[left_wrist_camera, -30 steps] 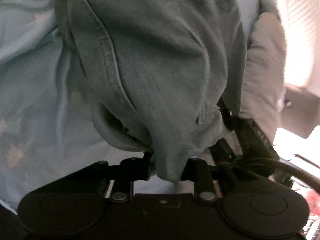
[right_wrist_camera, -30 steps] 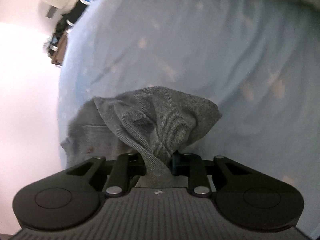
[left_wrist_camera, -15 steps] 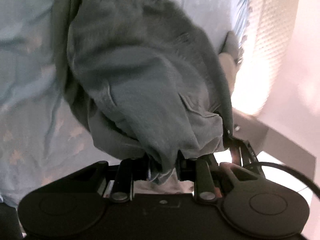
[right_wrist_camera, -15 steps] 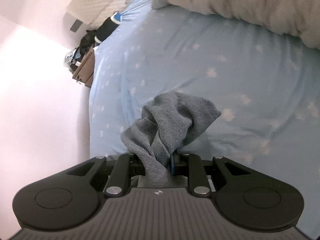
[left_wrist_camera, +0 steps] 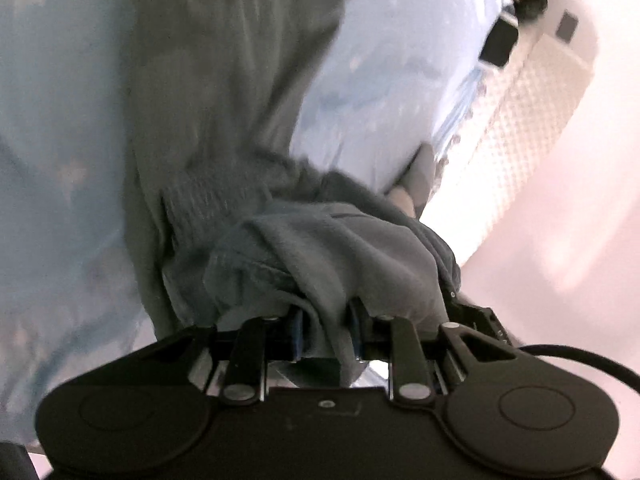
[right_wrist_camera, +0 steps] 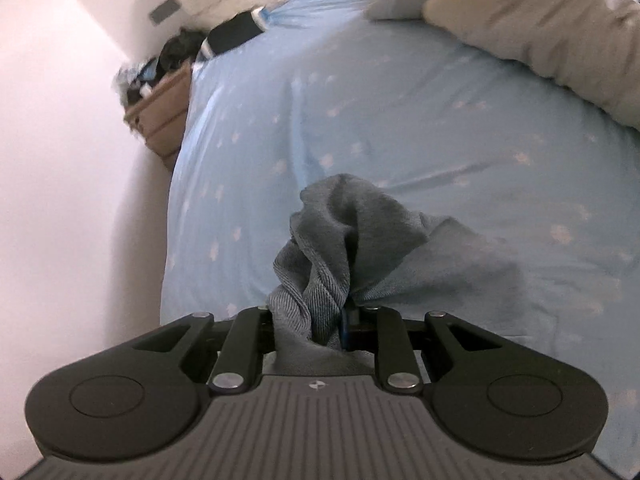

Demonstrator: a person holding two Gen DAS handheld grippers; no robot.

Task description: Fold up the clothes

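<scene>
Left wrist view showed the left hand-held gripper (left_wrist_camera: 326, 332) clamped on a bunched fold of the grey-blue denim garment (left_wrist_camera: 224, 128), which trailed across the star-print bed sheet (left_wrist_camera: 60, 120). The right hand-held gripper (right_wrist_camera: 312, 326) pinched another gathered edge of the garment above the bed, near a beige pillow (right_wrist_camera: 540, 32).
</scene>
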